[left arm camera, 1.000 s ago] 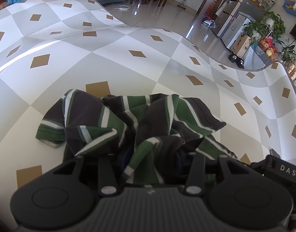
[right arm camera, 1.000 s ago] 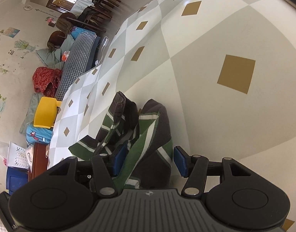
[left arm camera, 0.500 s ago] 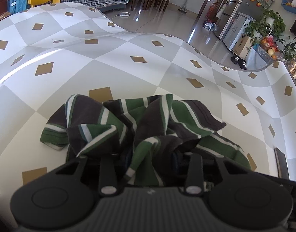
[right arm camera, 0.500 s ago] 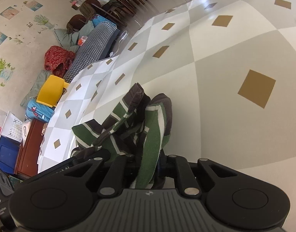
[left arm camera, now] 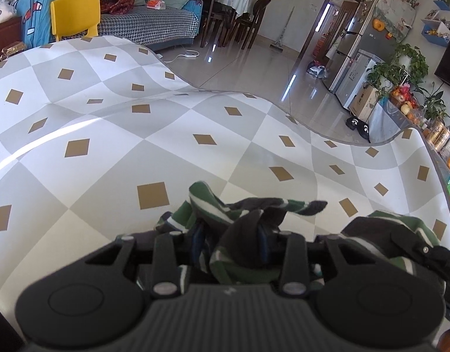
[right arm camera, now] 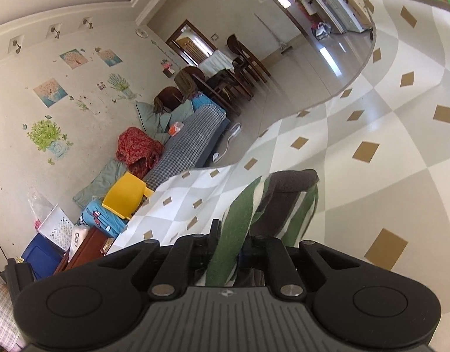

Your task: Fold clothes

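A green, dark grey and white striped garment [left arm camera: 213, 205] hangs bunched between my two grippers above the checked tablecloth [left arm camera: 195, 117]. In the left wrist view my left gripper [left arm camera: 229, 234] is shut on a thick wad of it, and a second bunch [left arm camera: 380, 226] rises at the right edge. In the right wrist view my right gripper [right arm camera: 229, 246] is shut on a green and white fold of the garment [right arm camera: 242, 214], which stands up over the tablecloth [right arm camera: 401, 176]. The fingertips are buried in fabric in both views.
The table's far edge curves past shiny floor [left arm camera: 254, 58]. Beyond it stand a yellow chair [left arm camera: 75, 14], a checked sofa [left arm camera: 154, 26], dining chairs [left arm camera: 242, 14] and a fridge [left arm camera: 357, 50]. Plants and fruit [left arm camera: 401, 94] line the right side.
The right gripper went from open around the fabric to shut on it. Both grippers have risen with the garment, pulling it up off the tablecloth, and both views now look further across the room.
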A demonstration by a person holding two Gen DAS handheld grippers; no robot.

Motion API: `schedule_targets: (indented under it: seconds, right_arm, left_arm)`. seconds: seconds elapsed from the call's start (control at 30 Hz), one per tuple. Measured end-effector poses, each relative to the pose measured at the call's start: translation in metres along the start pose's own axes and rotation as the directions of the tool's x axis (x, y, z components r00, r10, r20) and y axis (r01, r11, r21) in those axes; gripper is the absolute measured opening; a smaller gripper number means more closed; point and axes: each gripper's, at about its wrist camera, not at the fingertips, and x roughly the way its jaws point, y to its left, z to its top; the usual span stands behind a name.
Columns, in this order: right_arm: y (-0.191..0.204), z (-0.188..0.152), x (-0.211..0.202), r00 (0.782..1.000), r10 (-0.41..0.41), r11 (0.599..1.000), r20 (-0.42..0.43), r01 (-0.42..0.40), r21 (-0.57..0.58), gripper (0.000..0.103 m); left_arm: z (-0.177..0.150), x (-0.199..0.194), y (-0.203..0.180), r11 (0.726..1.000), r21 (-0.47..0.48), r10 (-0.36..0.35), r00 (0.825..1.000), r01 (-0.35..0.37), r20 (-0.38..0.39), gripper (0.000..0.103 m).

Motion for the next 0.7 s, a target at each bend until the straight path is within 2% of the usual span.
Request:
schedule_targets:
  seconds: [0.1,0.2,0.27,0.3,0.33,0.4,0.47,0.53,0.63,0.7]
  right_arm:
    - [-0.002,0.008,-0.013,0.999,-0.012,1.0,0.043,0.012,-0.001,0.011]
    - [-0.001,0.008,-0.016,0.994,-0.099,0.994,0.034,0.101,-0.04,0.011]
    - [-0.003,0.007,-0.014,0.983,-0.184,0.98,-0.003,0.183,-0.08,0.014]
    - [-0.004,0.006,-0.011,0.972,-0.233,0.968,-0.03,0.229,-0.1,0.014]
    - [-0.006,0.003,-0.007,0.955,-0.291,0.952,-0.065,0.282,-0.121,0.022]
    - [-0.013,-0.003,-0.002,0.914,-0.387,0.918,-0.12,0.369,-0.148,0.027]
    - [-0.021,-0.004,-0.004,0.901,-0.412,0.91,-0.135,0.398,-0.121,0.032]
    - [-0.029,-0.002,-0.01,0.899,-0.417,0.908,-0.132,0.409,-0.086,0.039]
    - [-0.03,0.0,-0.019,0.897,-0.433,0.901,-0.09,0.426,-0.084,0.041]
    - [-0.029,0.002,-0.02,0.903,-0.423,0.905,-0.071,0.418,-0.078,0.041]
  left_arm:
    - [0.002,-0.008,-0.002,1.0,0.012,-0.001,1.0,0.001,0.016,0.035]
    - [-0.001,-0.007,0.0,1.0,0.011,0.01,1.0,-0.01,-0.001,0.037]
    - [-0.007,-0.002,0.004,1.0,0.002,0.022,0.999,-0.022,-0.03,0.039]
    - [-0.011,0.0,0.007,1.0,-0.002,0.03,0.999,-0.03,-0.045,0.039]
    - [-0.016,0.003,0.009,0.999,-0.002,0.038,0.997,-0.038,-0.062,0.041]
    - [-0.025,0.008,0.014,0.998,-0.002,0.057,0.994,-0.057,-0.094,0.043]
    - [-0.035,0.013,0.019,0.997,-0.005,0.073,0.99,-0.074,-0.122,0.047]
    - [-0.042,0.017,0.023,0.997,-0.004,0.082,0.986,-0.083,-0.145,0.05]
    - [-0.052,0.019,0.03,0.995,-0.005,0.099,0.981,-0.101,-0.164,0.056]
    - [-0.054,0.019,0.033,0.995,-0.005,0.102,0.98,-0.104,-0.171,0.058]
